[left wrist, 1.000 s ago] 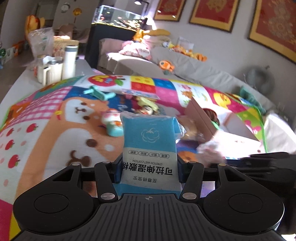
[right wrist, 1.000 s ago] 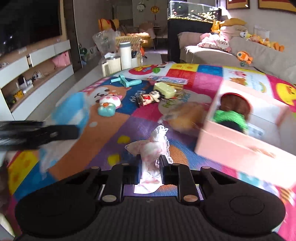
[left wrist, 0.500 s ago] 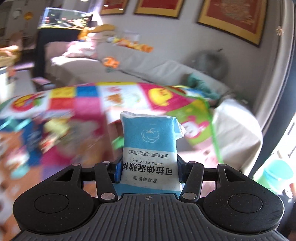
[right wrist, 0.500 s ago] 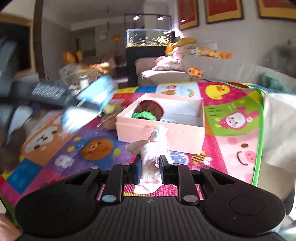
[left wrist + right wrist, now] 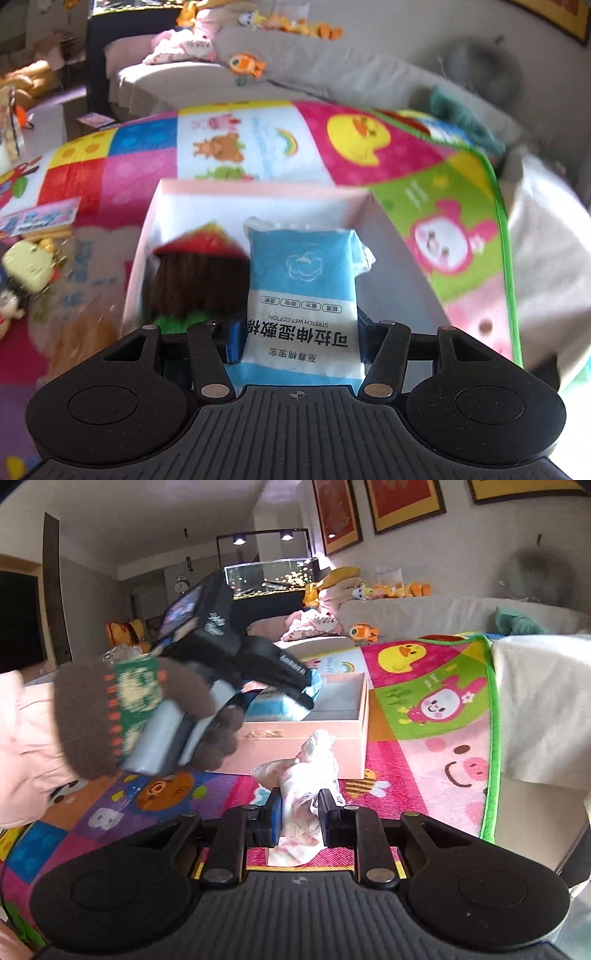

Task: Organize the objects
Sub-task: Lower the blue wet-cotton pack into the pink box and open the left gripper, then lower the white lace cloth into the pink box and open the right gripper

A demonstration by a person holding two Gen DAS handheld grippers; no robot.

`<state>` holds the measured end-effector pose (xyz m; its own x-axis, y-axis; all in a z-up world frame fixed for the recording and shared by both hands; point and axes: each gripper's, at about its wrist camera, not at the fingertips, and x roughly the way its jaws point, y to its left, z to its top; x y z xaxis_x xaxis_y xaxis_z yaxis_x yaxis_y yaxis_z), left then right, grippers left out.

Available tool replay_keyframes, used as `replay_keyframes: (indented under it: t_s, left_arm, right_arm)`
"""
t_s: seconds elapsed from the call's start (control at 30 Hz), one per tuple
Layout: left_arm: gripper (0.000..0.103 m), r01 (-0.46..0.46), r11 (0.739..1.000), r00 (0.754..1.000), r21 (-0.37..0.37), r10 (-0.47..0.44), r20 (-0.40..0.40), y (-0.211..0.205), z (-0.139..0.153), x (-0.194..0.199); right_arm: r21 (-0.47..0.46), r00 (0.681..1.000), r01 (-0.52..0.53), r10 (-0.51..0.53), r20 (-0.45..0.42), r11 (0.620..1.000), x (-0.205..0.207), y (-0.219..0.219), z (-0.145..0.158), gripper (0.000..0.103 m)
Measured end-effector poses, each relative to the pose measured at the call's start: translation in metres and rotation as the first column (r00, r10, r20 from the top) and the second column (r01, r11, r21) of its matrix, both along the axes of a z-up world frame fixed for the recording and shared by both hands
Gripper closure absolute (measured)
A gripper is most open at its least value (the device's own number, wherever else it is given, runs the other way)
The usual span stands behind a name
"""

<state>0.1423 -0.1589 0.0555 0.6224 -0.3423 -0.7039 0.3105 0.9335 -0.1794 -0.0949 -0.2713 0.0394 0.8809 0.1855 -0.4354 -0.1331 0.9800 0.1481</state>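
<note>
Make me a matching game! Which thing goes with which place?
Things:
1. blue pack
2. lacy pink bundle
3. brown woolly toy
4. orange fish toy

Places:
A. on the sofa
B. in the right gripper
C. inside the pink box
D. in the left gripper

Pairs: 1-D, 2-B, 3-C, 4-A

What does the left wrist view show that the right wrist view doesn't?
Left wrist only: the wet cotton pack, printed front showing, between the left gripper's jaws, which have just been opening; a brown-and-red item in the pink box. Right wrist only: the right gripper shut on a lacy packet; the gloved hand carrying the left gripper. Both: that box, mat, sofa.
</note>
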Motion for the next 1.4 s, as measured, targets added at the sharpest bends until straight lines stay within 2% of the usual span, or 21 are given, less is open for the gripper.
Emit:
replay_keyframes:
  t_s: [0.17,0.3,0.37,0.43,0.47,0.53,0.67,0.73,0.83,0.9,1.03,1.17,1.23,1.33,1.4]
  left_arm:
    - [0.040,-0.019,0.999,0.998,-0.051,0.015,-0.062,0.027,0.009,-0.020]
    - [0.041,-0.010,0.995,1.000,-0.097,0.009,-0.007,0.045,0.020,-0.032]
    - [0.042,0.040,0.994,0.999,-0.101,-0.038,0.021,0.040,0.022,-0.029]
    - [0.040,0.122,0.989,0.992,-0.086,-0.118,0.047,0.029,0.023,-0.023]
    - [0.041,0.134,0.989,0.989,-0.059,-0.130,0.066,0.023,0.022,-0.021]
    - [0.051,0.127,0.992,0.988,-0.012,-0.126,0.095,0.016,0.019,-0.018]
    - [0.053,0.146,0.989,0.988,0.014,-0.146,0.042,0.023,0.006,-0.020]
    - [0.057,0.145,0.989,0.988,-0.014,-0.144,0.049,0.038,0.006,-0.030]
    - [0.057,0.144,0.979,0.987,-0.147,-0.131,0.097,0.078,0.010,-0.054]
    - [0.057,0.144,0.968,0.980,-0.206,-0.110,0.167,0.111,0.013,-0.075]
    - [0.057,0.118,0.968,0.955,-0.219,-0.050,0.294,0.173,0.003,-0.116]
    - [0.057,0.030,0.975,0.943,-0.218,0.044,0.328,0.221,-0.016,-0.135]
    - [0.057,-0.022,0.959,0.940,-0.282,0.116,0.322,0.246,-0.025,-0.139]
    - [0.057,-0.083,0.915,0.942,-0.394,0.201,0.269,0.272,-0.036,-0.137]
    - [0.057,-0.087,0.887,0.942,-0.454,0.222,0.252,0.283,-0.036,-0.134]
  right_arm:
    - [-0.010,1.000,0.013,-0.013,-0.012,1.000,0.012,-0.001,-0.002,0.084]
    - [-0.020,0.999,0.016,-0.016,-0.033,1.000,0.020,0.000,0.001,0.084]
    - [-0.022,0.998,0.018,-0.019,-0.054,1.000,0.026,0.000,0.002,0.084]
    - [-0.022,0.997,0.021,-0.022,-0.077,1.000,0.035,0.003,0.003,0.084]
    - [-0.023,0.996,0.024,-0.026,-0.083,0.999,0.038,0.005,0.004,0.084]
    - [-0.029,0.996,0.024,-0.027,-0.083,0.999,0.040,0.009,0.008,0.084]
    - [-0.061,0.997,0.003,-0.008,-0.083,0.998,0.035,0.015,0.015,0.084]
    - [-0.063,0.995,-0.005,-0.001,-0.098,0.998,0.038,0.014,0.017,0.084]
    - [-0.021,0.993,-0.009,0.006,-0.119,1.000,0.050,0.008,0.026,0.083]
    - [0.004,0.994,-0.022,0.022,-0.107,1.000,0.062,0.005,0.040,0.083]
    - [-0.008,0.996,-0.044,0.043,-0.083,0.999,0.115,0.010,0.073,0.083]
    - [0.063,0.981,-0.037,0.048,-0.188,0.997,0.207,0.023,0.089,0.084]
    - [0.075,0.971,-0.012,0.030,-0.236,0.997,0.249,0.034,0.085,0.084]
    - [0.030,0.955,0.048,-0.037,-0.295,0.998,0.306,0.050,0.064,0.084]
    - [0.025,0.923,0.083,-0.068,-0.378,0.996,0.335,0.055,0.042,0.084]
